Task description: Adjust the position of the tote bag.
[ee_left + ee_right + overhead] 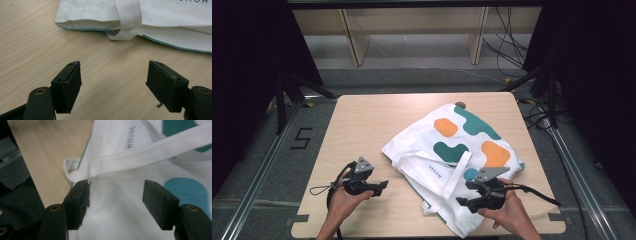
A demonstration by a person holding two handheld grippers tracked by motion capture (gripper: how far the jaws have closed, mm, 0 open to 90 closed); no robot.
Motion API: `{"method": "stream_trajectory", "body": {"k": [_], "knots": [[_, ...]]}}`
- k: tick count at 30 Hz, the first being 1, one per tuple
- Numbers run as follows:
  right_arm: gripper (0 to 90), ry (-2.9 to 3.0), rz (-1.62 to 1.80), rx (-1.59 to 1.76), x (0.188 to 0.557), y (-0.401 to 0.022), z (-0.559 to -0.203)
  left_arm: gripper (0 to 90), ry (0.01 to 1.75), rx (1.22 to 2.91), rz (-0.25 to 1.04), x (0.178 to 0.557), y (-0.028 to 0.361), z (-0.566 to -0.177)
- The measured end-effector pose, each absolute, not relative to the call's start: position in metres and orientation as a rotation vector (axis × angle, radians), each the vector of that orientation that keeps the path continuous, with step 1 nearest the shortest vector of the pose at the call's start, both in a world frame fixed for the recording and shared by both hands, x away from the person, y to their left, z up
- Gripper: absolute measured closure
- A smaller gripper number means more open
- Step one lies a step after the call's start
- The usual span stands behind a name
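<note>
**Both my claws open beside the tote bag**

The near corner of the tote bag (452,150) runs off the table's (362,125) front edge and under my right hand, so I cannot see how it ends there. A small dark round thing (460,105) peeks out from behind the bag's far edge, too hidden to name. Printed letters on the bag read "HOUSE" in the right gripper view; in the left gripper view they are cut off at the top.

The bag lies crumpled on the right half of the table, white with orange and teal blobs. Its white strap (140,155) crosses the cloth flat, and a loop (125,31) of it hangs over the bag's folded, teal-trimmed edge.

My left gripper (384,184) sits left of the bag, well apart from it, jaws spread over bare wood with nothing between them. My right gripper (460,202) hovers over the bag's near part, jaws wide, pads clear of the cloth.
</note>
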State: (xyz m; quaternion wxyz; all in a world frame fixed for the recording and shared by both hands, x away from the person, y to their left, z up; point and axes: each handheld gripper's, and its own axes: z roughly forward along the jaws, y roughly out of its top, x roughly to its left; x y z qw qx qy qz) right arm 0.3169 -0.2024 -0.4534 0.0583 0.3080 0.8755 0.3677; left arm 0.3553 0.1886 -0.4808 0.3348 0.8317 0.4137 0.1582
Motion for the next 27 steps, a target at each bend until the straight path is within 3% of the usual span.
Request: {"method": "stream_trajectory", "body": {"k": [11,16,19,22,23,27], "knots": [[34.6,2.661,1.069,0.923,0.302,-0.172,-0.479,25.2,1.138,2.161,0.418,0.360,0.201,-0.488],[37.6,2.690,0.911,0.934,0.297,-0.161,-0.490,24.8,1.155,2.145,0.416,0.360,0.204,-0.487],[44.0,2.685,0.871,0.899,0.298,-0.159,-0.493,23.5,1.146,2.145,0.415,0.361,0.206,-0.487],[68.7,2.742,0.833,0.817,0.296,-0.163,-0.490,22.3,1.149,2.133,0.417,0.361,0.208,-0.488],[83.5,2.742,0.868,0.746,0.295,-0.169,-0.490,21.7,1.149,2.134,0.424,0.361,0.209,-0.487],[88.4,2.746,0.822,0.707,0.294,-0.183,-0.484,20.9,1.140,2.127,0.432,0.361,0.208,-0.489]]}}
